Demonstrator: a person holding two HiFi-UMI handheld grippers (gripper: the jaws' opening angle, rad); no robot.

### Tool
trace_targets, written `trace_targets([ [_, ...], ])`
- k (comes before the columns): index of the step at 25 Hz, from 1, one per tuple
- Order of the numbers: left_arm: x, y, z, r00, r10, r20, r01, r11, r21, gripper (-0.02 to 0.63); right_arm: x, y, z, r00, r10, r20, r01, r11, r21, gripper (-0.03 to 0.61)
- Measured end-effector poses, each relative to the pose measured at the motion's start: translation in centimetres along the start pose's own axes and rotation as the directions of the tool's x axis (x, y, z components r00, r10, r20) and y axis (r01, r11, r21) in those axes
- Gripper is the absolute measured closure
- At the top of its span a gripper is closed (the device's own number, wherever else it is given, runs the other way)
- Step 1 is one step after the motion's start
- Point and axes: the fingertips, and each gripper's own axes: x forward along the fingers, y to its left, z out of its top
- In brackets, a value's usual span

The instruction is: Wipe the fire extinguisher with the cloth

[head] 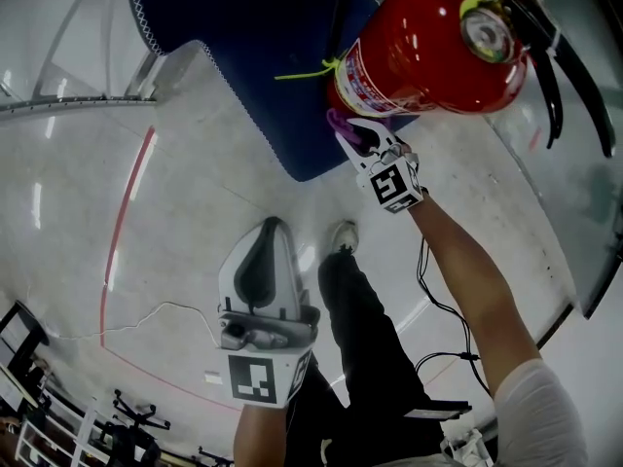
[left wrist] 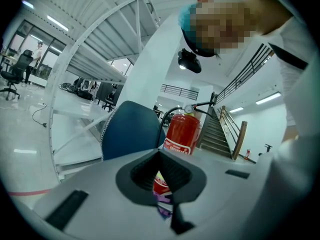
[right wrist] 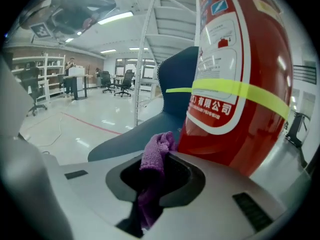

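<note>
A red fire extinguisher [head: 428,52] stands on a dark blue chair [head: 263,47], with its gauge [head: 487,32] and black hose [head: 574,76] at the top right. My right gripper [head: 358,136] is shut on a purple cloth [head: 341,123] and presses it against the cylinder's lower side. In the right gripper view the cloth [right wrist: 155,151] sticks up between the jaws, touching the red body [right wrist: 240,74] below its yellow band. My left gripper [head: 273,227] hangs lower, apart from the extinguisher [left wrist: 182,131], shut and holding nothing.
A red line [head: 127,212] and a thin cable [head: 156,314] run over the glossy white floor. A white metal frame [head: 58,100] stands at the left. The person's leg and shoe [head: 343,236] are between the grippers. Office chairs and desks stand far off.
</note>
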Motion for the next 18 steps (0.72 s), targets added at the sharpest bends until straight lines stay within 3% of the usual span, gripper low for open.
trace_targets([
  [6,-1.9,-0.8,2.5,1.0,-0.031,0.0,0.031,1.0,-0.003,0.609,-4.0,0.6,2.7,1.0,-0.022,0.014,0.021,0.996,0.091,0.52],
  [10,-4.0,-2.1,5.1,0.999,-0.032,-0.011,0.031,0.999,-0.044,0.609,-9.2,3.2,6.0,1.0,-0.014,0.018,0.011,0.986,0.168,0.52],
  [15,-4.7,-4.8,9.7,0.99,-0.14,0.003,0.14,0.99,-0.004,0.609,-16.4,4.8,13.1,0.992,-0.093,0.086,0.064,0.955,0.29,0.52],
  [18,-6.1,-6.4,12.2,0.982,-0.188,-0.015,0.188,0.982,0.019,0.609,-21.8,5.7,18.3,0.979,-0.165,0.116,0.108,0.915,0.387,0.52],
])
